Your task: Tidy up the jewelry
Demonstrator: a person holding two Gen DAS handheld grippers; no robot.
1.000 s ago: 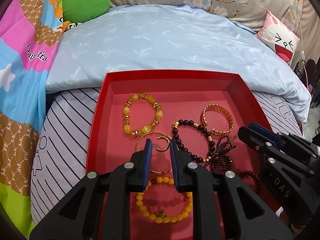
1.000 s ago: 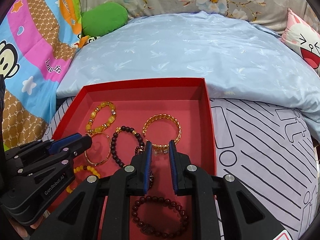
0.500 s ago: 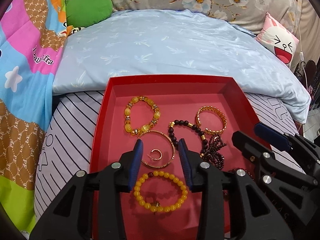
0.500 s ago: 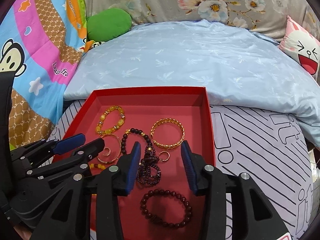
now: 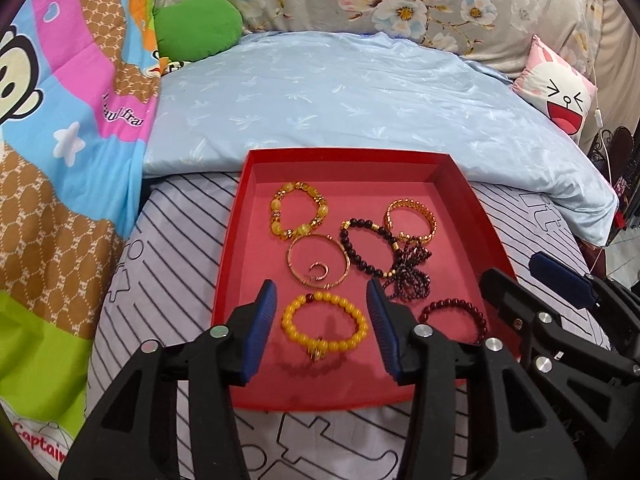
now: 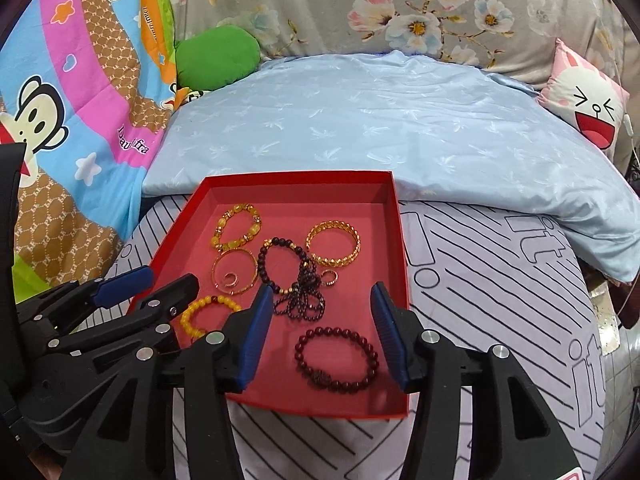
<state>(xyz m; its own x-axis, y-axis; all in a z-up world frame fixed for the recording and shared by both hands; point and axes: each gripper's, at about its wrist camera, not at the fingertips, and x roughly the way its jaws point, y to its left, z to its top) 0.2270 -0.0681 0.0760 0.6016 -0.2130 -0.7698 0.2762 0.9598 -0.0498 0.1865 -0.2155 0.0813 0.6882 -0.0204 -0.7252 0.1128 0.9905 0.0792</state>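
Both hand-held grippers are now farther back from the red tray (image 5: 234,240) than one second ago, and their jaws, which were nearly together then, stand wide apart. The left hand-held gripper (image 5: 322,322) is released and holds nothing; the right hand-held gripper (image 6: 318,326) is also released and empty.

On the bed, the tray lies on the striped sheet (image 5: 172,280), just in front of the light blue quilt (image 5: 340,92). All the jewelry is inside the tray, and each piece lies where it lay before.

Between the open left fingers I see the yellow bead bracelet (image 5: 325,326) near the front of the tray. Between the right fingers lies the dark red bead bracelet (image 6: 337,358). Behind them are the thin gold bangle (image 5: 318,260) with a small gold ring (image 5: 318,272) inside it, the dark bead strand (image 5: 394,258) in a loose tangle, the amber bracelet (image 5: 298,216) and the gold chain bracelet (image 5: 410,220), which touches the strand. In the right view another small ring (image 6: 330,278) lies just beside the tangle.

I judge that the opening and the pulling back mean either a finished placing or a preparation for a new pick. The tangled strand looks like the piece that still needs ordering.
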